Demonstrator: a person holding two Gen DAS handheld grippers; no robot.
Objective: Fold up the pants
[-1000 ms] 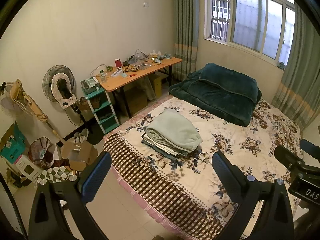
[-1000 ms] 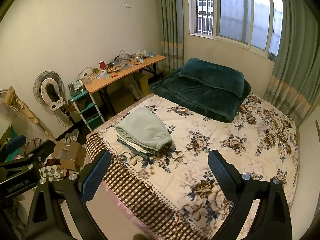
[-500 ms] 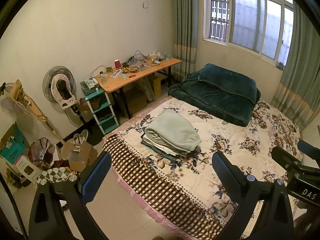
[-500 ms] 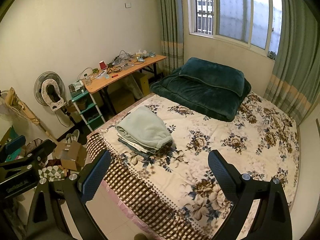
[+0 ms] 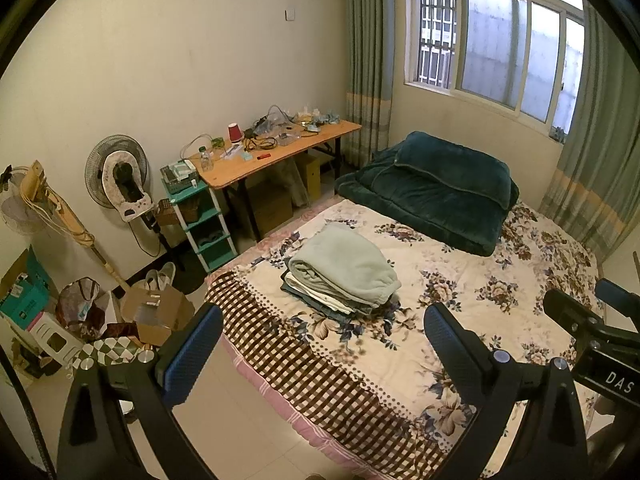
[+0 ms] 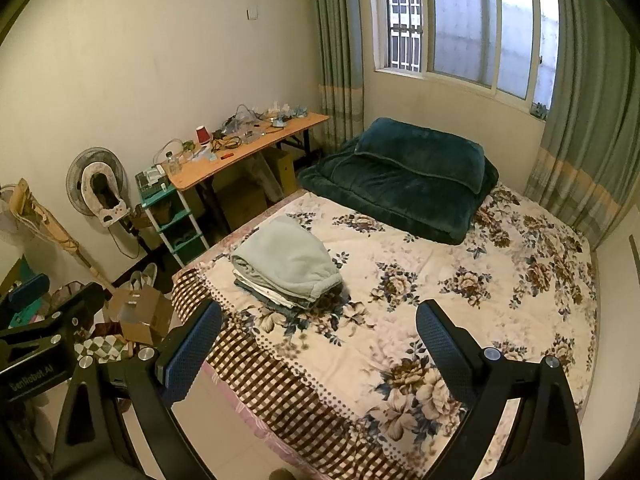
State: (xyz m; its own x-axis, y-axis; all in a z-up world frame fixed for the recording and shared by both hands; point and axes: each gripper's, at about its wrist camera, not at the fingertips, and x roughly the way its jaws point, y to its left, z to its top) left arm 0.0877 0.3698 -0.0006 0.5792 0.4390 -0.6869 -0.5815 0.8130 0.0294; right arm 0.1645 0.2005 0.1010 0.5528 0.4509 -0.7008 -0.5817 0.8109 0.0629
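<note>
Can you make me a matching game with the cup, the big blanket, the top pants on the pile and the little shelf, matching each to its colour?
Things:
1. cup
2. blanket
3. top pants
4. little shelf

Colours:
A. dark green
B. teal and white
C. red
D. pale green

Pairs: 1-C, 2-A, 3-D, 4-B

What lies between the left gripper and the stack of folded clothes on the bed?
In the left wrist view, only bedspread lies between the open left gripper and the stack of folded clothes: checked border, then floral print, nothing on it.
</note>
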